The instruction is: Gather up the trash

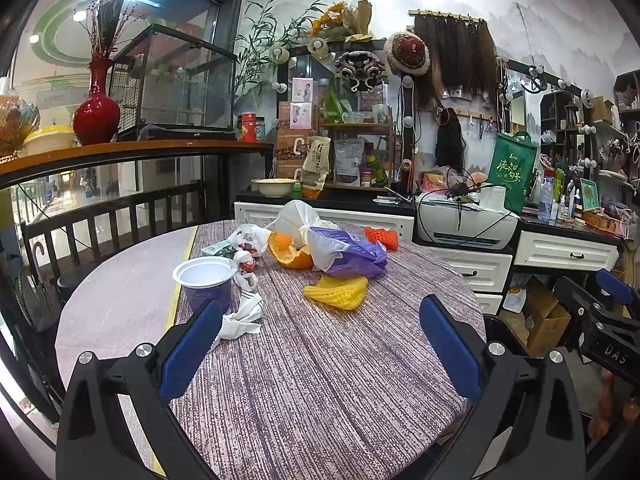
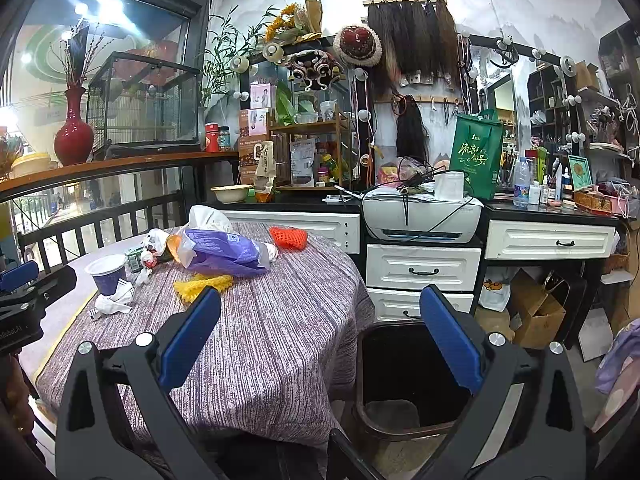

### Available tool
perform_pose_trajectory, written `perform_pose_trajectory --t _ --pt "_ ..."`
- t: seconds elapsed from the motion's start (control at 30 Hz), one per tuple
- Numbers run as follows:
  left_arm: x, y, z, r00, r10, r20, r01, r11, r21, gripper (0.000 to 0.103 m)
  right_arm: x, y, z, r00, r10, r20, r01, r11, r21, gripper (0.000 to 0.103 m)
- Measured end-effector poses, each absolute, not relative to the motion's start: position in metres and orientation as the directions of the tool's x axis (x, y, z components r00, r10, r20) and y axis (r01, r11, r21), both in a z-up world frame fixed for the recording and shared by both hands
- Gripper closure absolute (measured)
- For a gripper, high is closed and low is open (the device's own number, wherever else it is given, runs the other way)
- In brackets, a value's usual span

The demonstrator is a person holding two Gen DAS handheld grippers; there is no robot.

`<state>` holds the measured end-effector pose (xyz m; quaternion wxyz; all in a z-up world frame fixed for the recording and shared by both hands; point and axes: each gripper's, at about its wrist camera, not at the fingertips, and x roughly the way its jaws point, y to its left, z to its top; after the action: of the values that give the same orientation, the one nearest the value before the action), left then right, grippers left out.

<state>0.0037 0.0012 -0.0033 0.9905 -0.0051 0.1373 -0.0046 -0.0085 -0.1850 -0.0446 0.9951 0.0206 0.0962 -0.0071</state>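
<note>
Trash lies on the round table (image 1: 320,360) with a purple striped cloth: a purple paper cup (image 1: 206,280), crumpled white tissue (image 1: 244,316), yellow foam net (image 1: 338,292), orange peel (image 1: 288,250), a purple and white plastic bag (image 1: 344,252), an orange foam net (image 1: 382,237) and small wrappers (image 1: 246,240). My left gripper (image 1: 320,344) is open and empty above the table's near part. My right gripper (image 2: 320,328) is open and empty, over the table's right edge and a black bin (image 2: 404,380) on the floor. The same trash shows in the right wrist view: cup (image 2: 107,274), bag (image 2: 224,254).
White drawer cabinets (image 2: 424,268) with a printer (image 2: 420,216) stand behind the table. A cardboard box (image 2: 536,308) sits on the floor at right. A railing (image 1: 116,216) and a ledge with a red vase (image 1: 97,108) run along the left.
</note>
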Motion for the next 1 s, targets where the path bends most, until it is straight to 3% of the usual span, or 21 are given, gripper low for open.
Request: perform_pose_trajectory --t 1.0 --pt "0.0043 0.0011 -0.0041 0.961 -0.012 -0.275 0.009 1.000 -0.013 0.005 -0.0056 -0.1834 -0.0496 0.979 -0.010 -0.201 0.017 0.999 0.035 0.005"
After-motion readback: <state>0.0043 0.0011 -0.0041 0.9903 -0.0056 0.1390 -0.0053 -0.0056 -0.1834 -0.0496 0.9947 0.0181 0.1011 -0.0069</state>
